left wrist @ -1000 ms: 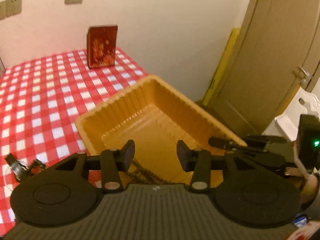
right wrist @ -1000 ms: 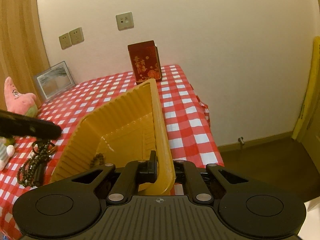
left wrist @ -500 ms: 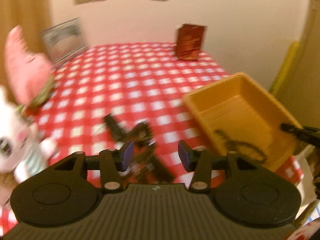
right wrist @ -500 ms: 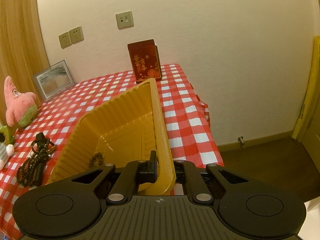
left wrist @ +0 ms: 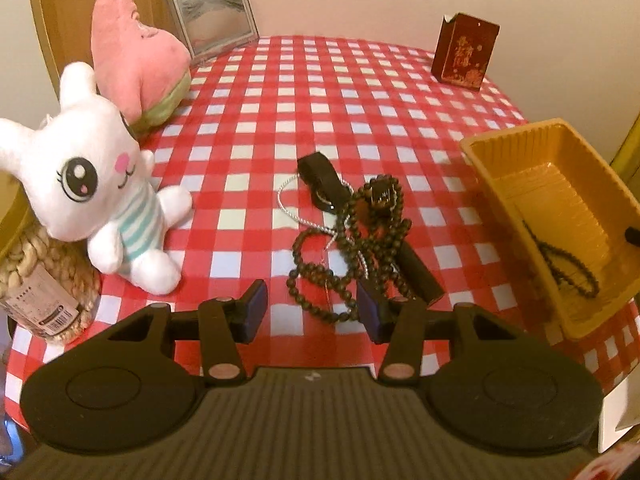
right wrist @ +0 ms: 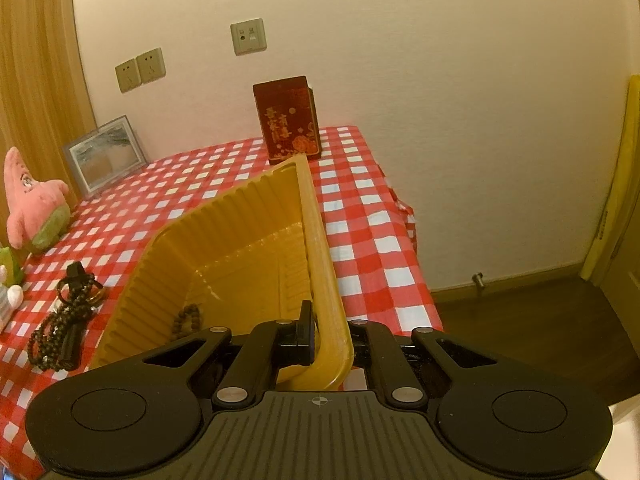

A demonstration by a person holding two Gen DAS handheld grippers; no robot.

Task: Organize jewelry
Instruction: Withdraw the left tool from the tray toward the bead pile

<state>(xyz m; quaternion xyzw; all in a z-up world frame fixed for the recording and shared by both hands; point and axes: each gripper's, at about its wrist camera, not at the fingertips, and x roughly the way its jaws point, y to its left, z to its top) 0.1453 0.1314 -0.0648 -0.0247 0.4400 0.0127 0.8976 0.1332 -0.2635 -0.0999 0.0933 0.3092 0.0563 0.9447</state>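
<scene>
Beads (left wrist: 352,248) lie just ahead of the left tongs (left wrist: 310,310), gaping and empty; right tongs (right wrist: 332,342) clamp the tray (right wrist: 240,220) rim at the table's near-right corner.

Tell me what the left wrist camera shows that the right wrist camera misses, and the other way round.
Only the left wrist view: the open left gripper, the white bunny plush and the silver chain in the jewelry pile.
Only the right wrist view: the right gripper shut on the tray's rim, the wall sockets and the floor.
Both: the yellow tray holding one bead string, the dark beads on the cloth, the red box, the pink plush, the picture frame.
</scene>
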